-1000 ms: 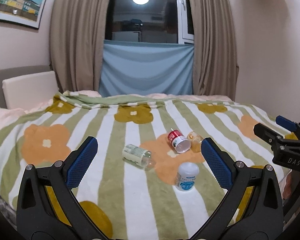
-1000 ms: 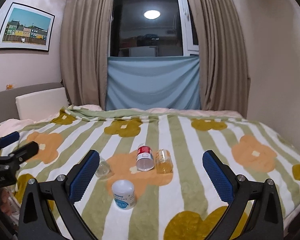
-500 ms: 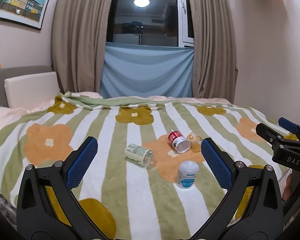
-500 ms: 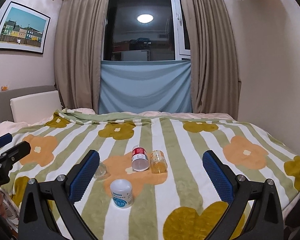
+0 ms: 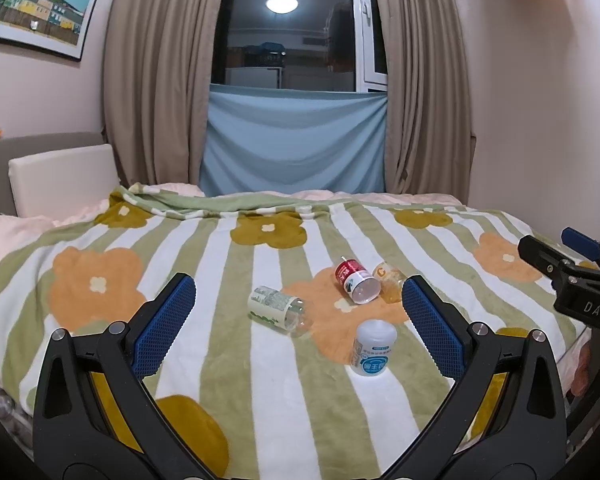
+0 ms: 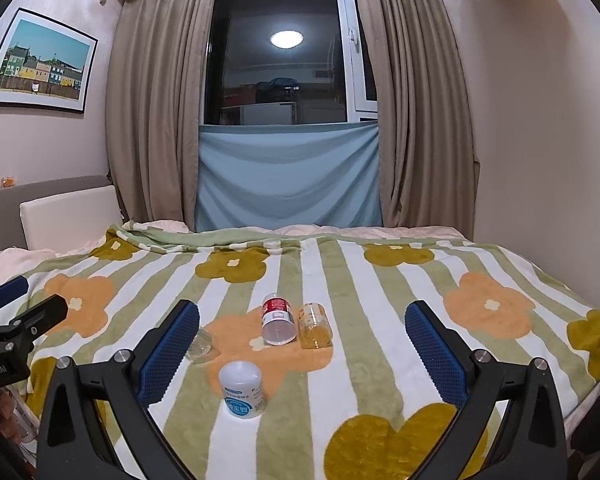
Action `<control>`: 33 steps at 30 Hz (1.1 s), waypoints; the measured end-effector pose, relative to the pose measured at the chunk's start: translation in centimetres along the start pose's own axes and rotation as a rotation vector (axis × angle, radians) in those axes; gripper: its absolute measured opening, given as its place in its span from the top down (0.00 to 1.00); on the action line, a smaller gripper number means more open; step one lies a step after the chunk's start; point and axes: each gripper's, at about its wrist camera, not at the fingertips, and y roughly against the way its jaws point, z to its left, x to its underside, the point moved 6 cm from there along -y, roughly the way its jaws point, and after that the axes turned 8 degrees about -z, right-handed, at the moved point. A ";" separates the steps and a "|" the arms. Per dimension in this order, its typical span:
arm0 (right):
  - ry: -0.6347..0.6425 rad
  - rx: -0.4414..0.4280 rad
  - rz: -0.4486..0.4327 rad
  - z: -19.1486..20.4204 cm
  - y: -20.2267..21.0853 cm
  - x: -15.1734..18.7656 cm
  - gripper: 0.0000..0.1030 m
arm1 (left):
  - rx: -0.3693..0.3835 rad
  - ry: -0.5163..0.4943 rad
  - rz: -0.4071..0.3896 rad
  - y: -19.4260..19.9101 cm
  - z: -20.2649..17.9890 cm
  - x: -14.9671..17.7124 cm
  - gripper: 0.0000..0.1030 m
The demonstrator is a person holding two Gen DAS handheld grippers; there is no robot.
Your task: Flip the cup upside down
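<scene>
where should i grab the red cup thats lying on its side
Grip the red cup across its round wall, near mid-length, coming from above with one pad on each side. It lies on the blanket with its open mouth toward the camera, and the amber jar sits close beside it, so keep the tongs narrow.

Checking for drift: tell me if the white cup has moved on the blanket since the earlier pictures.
No. The white cup sits at the same edge of the orange flower as before.

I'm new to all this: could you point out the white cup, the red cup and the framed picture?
white cup point(image 6: 242, 390): right wrist view, its side label.
red cup point(image 6: 277, 317): right wrist view, its side.
framed picture point(image 5: 40, 14): left wrist view, printed houses.
</scene>
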 end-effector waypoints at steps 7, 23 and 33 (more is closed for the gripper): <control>-0.020 0.007 0.007 -0.4 0.0 -0.5 0.00 | 0.002 -0.003 0.001 -0.1 -0.3 0.2 0.00; -0.018 -0.010 0.004 0.4 -0.4 -0.7 0.00 | 0.009 0.001 0.005 -0.4 -0.9 0.4 0.00; -0.017 -0.018 0.004 1.3 -0.6 -0.7 0.00 | -0.005 -0.006 -0.007 -0.6 -0.8 0.3 0.00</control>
